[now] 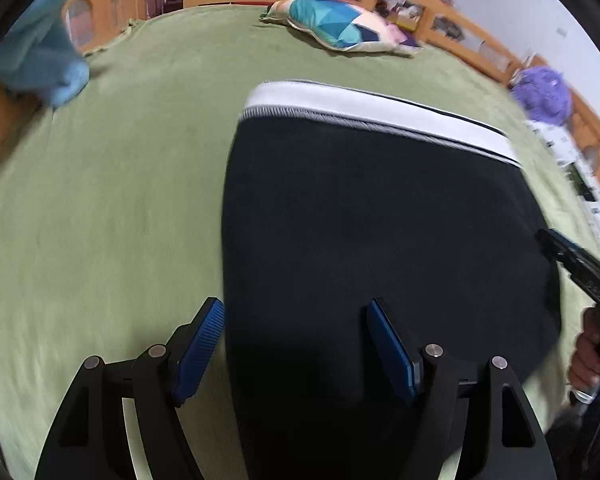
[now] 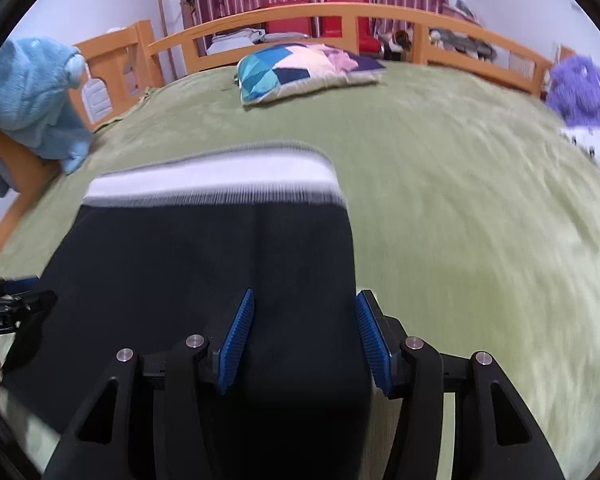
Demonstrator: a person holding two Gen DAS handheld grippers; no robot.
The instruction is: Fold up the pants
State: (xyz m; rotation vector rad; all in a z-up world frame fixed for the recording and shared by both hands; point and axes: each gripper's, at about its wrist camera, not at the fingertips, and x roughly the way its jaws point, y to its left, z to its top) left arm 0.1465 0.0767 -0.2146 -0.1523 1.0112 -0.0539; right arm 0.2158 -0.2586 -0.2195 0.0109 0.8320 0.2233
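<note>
Green bedspread (image 2: pixel 480 208) lies bare around black pants (image 1: pixel 380 220); both tools (image 1: pixel 296 348) (image 2: pixel 304 340) open, straddling its near side edges.

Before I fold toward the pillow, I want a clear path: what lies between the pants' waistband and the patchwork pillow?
Only bare green blanket lies between the white waistband and the patchwork pillow; both wrist views show it.

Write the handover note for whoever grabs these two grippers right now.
Left gripper: open, straddling the left edge of the pants, no pinch.
Right gripper: open, straddling the pants' right edge, no pinch.
Pants: dark, lying flat on the green blanket, white waistband at the far end, toward the pillow.
Done: looks folded into a compact block; how many folds I cannot tell.
Left: check, then perhaps one more fold.
</note>
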